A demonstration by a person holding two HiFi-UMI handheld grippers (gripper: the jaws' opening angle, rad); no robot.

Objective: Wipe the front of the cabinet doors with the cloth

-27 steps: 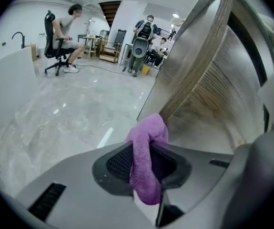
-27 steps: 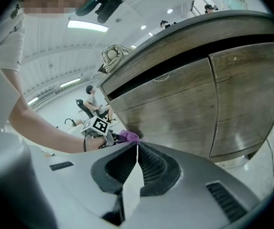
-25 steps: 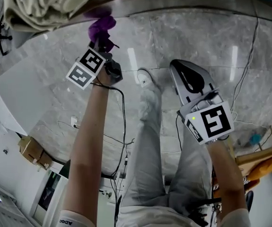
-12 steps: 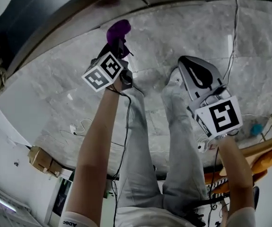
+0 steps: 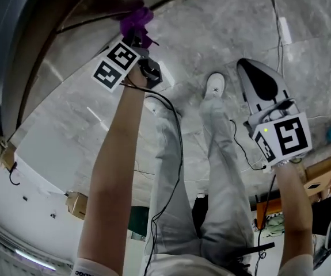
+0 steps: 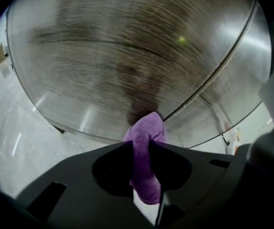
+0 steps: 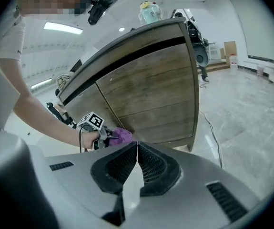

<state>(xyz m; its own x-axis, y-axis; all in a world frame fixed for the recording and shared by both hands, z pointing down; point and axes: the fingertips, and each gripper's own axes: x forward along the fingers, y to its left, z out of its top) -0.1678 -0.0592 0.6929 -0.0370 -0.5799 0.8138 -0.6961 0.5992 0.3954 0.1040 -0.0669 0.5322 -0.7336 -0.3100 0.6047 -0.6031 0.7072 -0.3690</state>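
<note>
My right gripper (image 7: 137, 144) sits low in its frame, jaws pressed together on nothing. My left gripper (image 6: 141, 147) is clamped on the purple cloth (image 6: 147, 128) at centre frame. The cloth's tip is against the brown wood-grain cabinet door (image 6: 127, 56), beside a dark seam. Farther off is a glossy grey marbled floor (image 5: 240, 27) with a thin cable (image 7: 213, 137) trailing at right. Ceiling strip lights (image 7: 63, 28) show upper left.

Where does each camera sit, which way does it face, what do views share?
Head view: on the head, facing down at the floor; arms, legs, left tongs, right tongs.
Left gripper view: rides left tongs, faces cabinet door; tongs clamp purple cloth.
Right gripper view: rides right tongs, shut empty; faces cabinet obliquely; left forearm shows.
Shared: purple cloth, all three.
</note>
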